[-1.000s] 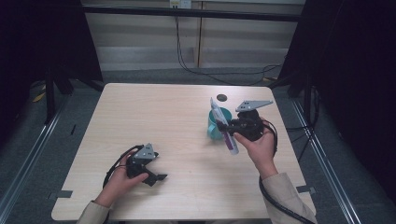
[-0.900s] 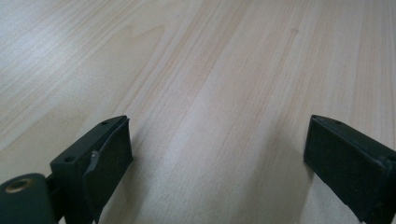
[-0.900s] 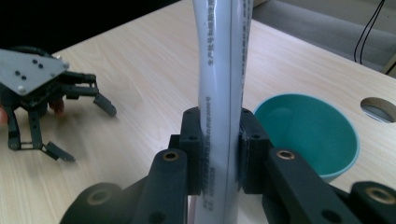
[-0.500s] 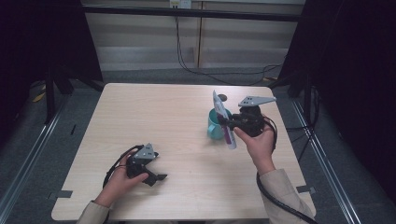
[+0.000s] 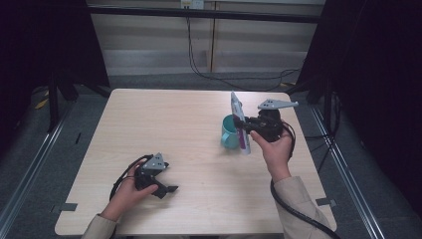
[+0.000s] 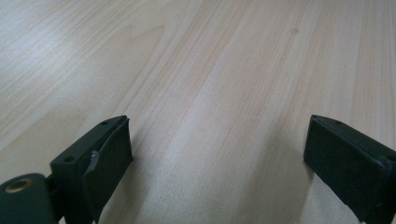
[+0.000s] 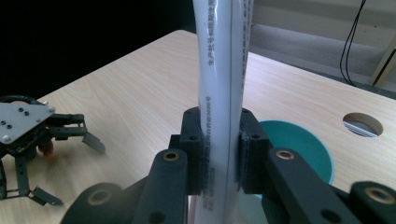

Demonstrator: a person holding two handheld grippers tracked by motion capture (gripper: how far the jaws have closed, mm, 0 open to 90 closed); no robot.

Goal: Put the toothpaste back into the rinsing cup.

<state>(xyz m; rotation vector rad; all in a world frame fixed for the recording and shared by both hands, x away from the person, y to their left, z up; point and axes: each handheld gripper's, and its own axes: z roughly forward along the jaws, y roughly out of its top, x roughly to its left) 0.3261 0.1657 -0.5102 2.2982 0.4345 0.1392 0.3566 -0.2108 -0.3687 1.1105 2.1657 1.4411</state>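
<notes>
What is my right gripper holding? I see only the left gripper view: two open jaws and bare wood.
Observer: The right gripper is shut on a white tube.
Operator: Is a container near it?
Observer: Yes, a teal cup stands on the table, beside the tube's lower end.
Operator: How is the tube oriented?
Observer: Roughly upright, tilted a little in the high view.

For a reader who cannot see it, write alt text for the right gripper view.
The right gripper clamps a white tube upright between its black jaws, above a teal cup on a light wooden table. The left gripper rests at far left.
</notes>
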